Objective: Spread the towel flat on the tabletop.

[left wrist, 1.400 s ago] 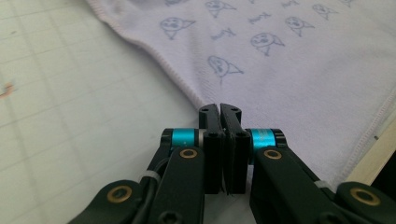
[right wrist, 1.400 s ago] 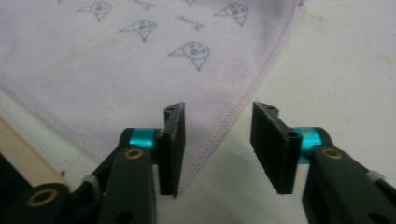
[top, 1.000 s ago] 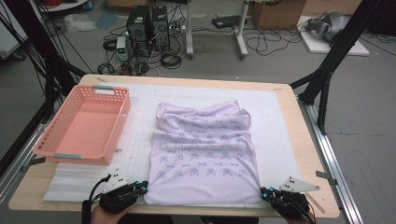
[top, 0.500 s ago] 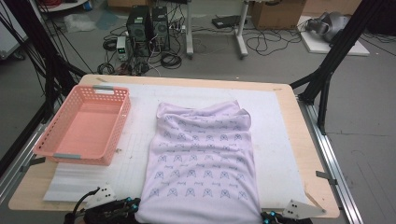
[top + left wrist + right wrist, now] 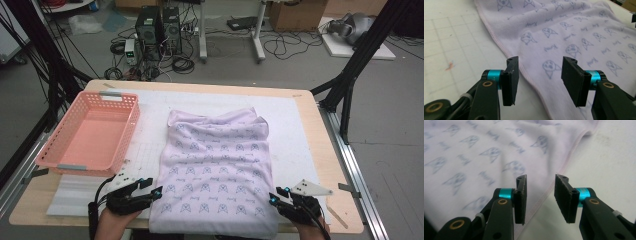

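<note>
Jaws of the left gripper (image 5: 537, 81) stand wide apart with nothing between the pads, straddling the pink stitched hem of the cloth (image 5: 564, 42) where it meets the white gridded mat (image 5: 454, 45); whether the pads touch the fabric cannot be told. The right gripper (image 5: 540, 197) is likewise spread, though a little less, grasping nothing, its gap set over the cloth's opposite hem. In the high view the left gripper (image 5: 156, 192) sits just beside the cloth's near left corner and the right gripper (image 5: 274, 198) just beside its near right corner, each held in a hand at the table's near edge. The cloth (image 5: 217, 165) is pale lilac, printed with rows of small blue dog faces and script, lying flat on the mat in the middle of the wooden table (image 5: 327, 165), slightly rumpled at its far end, its near end reaching the table's edge. A pink plastic basket (image 5: 127, 131) stands to its left, apart from it.
</note>
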Demonstrator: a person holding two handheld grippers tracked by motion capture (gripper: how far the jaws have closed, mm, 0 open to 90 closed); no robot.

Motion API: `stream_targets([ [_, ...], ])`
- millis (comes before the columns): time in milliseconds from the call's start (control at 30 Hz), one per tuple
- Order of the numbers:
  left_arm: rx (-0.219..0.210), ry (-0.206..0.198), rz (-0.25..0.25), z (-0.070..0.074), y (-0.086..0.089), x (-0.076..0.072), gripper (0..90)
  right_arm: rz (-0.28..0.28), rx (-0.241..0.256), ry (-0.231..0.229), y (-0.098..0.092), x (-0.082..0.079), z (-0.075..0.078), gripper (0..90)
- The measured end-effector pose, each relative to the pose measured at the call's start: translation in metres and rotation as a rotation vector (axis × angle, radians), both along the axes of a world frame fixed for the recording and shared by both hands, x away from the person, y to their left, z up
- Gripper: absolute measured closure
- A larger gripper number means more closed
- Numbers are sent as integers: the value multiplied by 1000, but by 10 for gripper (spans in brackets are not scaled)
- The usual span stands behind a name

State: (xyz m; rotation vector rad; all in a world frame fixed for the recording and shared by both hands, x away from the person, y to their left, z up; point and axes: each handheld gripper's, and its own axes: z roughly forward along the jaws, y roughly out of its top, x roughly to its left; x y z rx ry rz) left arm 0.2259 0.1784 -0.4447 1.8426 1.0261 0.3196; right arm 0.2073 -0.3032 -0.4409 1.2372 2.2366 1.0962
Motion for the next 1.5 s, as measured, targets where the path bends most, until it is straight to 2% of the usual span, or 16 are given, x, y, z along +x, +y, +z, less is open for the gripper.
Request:
stream_targets([
  [133, 23, 41, -21, -9, -6, 14, 527, -7, -5, 24, -1, 14, -9, 660],
  [233, 65, 39, -45, -10, -10, 14, 590, 15, 4, 37, -2, 16, -8, 812],
  [267, 88, 29, -49, -10, -12, 13, 685, 26, 16, 51, -2, 17, -8, 872],
  [333, 118, 20, -71, -9, -14, 11, 849, 33, 5, 52, -1, 17, -7, 880],
  [500, 128, 36, -82, -5, -9, 3, 871, 48, 31, 72, -8, 11, -6, 885],
  [800, 35, 53, -97, 7, 10, -11, 872, 81, 55, 66, -19, -10, 3, 887],
  [933, -5, 58, -113, 9, 13, -14, 872, 69, 74, 48, -27, -15, 8, 889],
  [1033, -27, 35, -112, 12, 12, -15, 872, 58, 78, 19, -29, -16, 12, 889],
  [1100, -27, 19, -79, 11, 12, -12, 871, 48, 82, -10, -29, -14, 15, 888],
  [1167, 0, 22, -51, 8, 9, -4, 871, 38, 67, -25, -27, -7, 16, 888],
  [1233, 23, 52, -31, 2, 6, 1, 871, 28, 39, -8, -22, 1, 11, 888],
  [1300, 31, 64, -24, -4, 6, -1, 861, 19, 22, 12, -18, 5, 4, 886],
  [1333, 27, 60, -16, -6, 6, -4, 831, 14, 15, 13, -17, 4, 1, 879],
  [1367, 22, 60, -10, -6, 8, -6, 754, 17, 16, 12, -17, 3, -1, 864],
  [1433, -31, 74, 9, -5, 13, -12, 552, -7, 38, 13, -20, -1, 0, 759],
  [1500, -45, 61, 12, -4, 17, -20, 513, -3, 77, -2, -25, -7, 4, 706],
])
